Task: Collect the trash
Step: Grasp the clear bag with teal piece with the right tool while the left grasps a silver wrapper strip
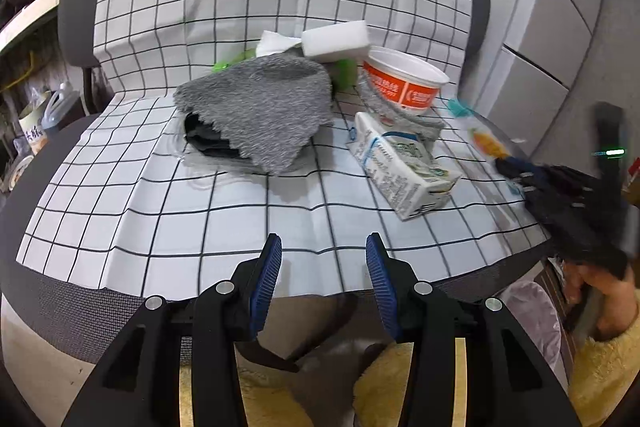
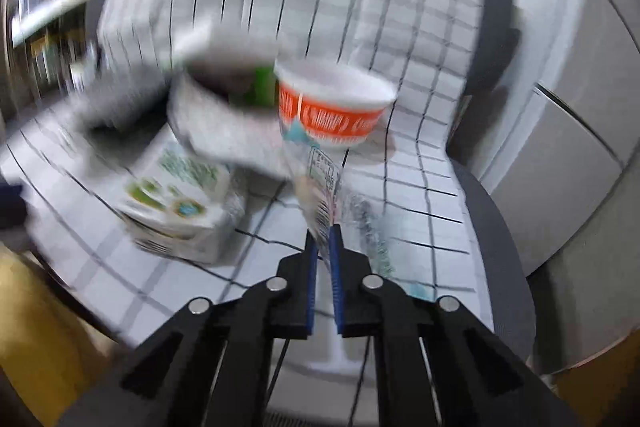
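Two grippers split the work: right gripper pinches a clear wrapper to carry off; left gripper, fingers wide, waits at six o'clock of the milk carton.

On the checked cloth lay one grey towel, one white sponge block, one crumpled tissue, one orange-banded cup, one milk carton and one clear plastic wrapper (blurred). Two grippers showed.
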`<state>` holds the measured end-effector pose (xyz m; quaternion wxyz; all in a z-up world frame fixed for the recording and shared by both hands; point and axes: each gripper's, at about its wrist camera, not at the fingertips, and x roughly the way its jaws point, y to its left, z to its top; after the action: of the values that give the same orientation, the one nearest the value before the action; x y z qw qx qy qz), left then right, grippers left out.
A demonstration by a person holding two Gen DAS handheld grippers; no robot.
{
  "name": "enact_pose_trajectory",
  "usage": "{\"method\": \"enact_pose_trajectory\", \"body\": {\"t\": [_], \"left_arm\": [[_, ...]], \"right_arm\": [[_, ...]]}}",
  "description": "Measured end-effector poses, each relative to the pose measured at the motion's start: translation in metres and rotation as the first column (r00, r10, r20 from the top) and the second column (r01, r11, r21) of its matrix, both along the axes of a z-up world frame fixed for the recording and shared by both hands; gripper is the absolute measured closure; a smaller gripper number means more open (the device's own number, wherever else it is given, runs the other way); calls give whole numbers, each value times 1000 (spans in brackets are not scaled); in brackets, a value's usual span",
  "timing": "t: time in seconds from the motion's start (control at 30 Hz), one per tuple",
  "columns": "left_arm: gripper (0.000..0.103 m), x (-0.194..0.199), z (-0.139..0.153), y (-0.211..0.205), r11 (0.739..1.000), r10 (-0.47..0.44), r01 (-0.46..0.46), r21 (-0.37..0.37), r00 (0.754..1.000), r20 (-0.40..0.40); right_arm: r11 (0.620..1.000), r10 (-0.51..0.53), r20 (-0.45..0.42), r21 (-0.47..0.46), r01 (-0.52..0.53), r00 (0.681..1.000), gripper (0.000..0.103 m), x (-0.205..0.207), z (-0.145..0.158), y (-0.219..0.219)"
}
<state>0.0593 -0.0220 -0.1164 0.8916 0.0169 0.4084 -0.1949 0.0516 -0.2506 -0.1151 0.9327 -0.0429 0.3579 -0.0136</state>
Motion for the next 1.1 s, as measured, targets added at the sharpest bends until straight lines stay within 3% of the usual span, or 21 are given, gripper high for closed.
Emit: {"method": "enact_pose_trajectory", "body": {"t": [0.13, 0.27, 0.5, 0.77, 0.8, 0.9, 0.97, 1.1], "left_arm": [[57, 3, 7, -14, 1000, -17, 17, -18, 1000, 3], [57, 15, 18, -34, 998, -32, 33, -50, 999, 13], [58, 55, 34, -73, 996, -28, 29, -89, 1000, 14], [60, 112, 28, -94, 996, 48, -50, -76, 998, -29], [62, 119, 24, -95, 995, 59, -62, -78, 997, -41], [80, 130, 15, -96, 994, 61, -67, -88, 996, -69], [98, 130, 12, -97, 994, 49, -55, -95, 997, -61], [100, 108, 25, -91, 988, -2, 5, -155, 1000, 20]], "right_arm": [[978, -45, 130, 206, 18, 990, 100, -43, 44, -33], [953, -78, 227, 304, 5, 971, 100, -73, 70, -48], [936, -54, 211, 351, -24, 976, 100, -64, 59, -49], [933, -51, 189, 359, -21, 981, 100, -60, 44, -50], [931, -55, 184, 365, -16, 981, 100, -59, 42, -52], [918, -68, 173, 396, -6, 983, 100, -59, 38, -57], [908, -72, 166, 418, -4, 984, 100, -61, 37, -61], [911, -85, 190, 412, -1, 978, 100, -70, 45, -61]]}}
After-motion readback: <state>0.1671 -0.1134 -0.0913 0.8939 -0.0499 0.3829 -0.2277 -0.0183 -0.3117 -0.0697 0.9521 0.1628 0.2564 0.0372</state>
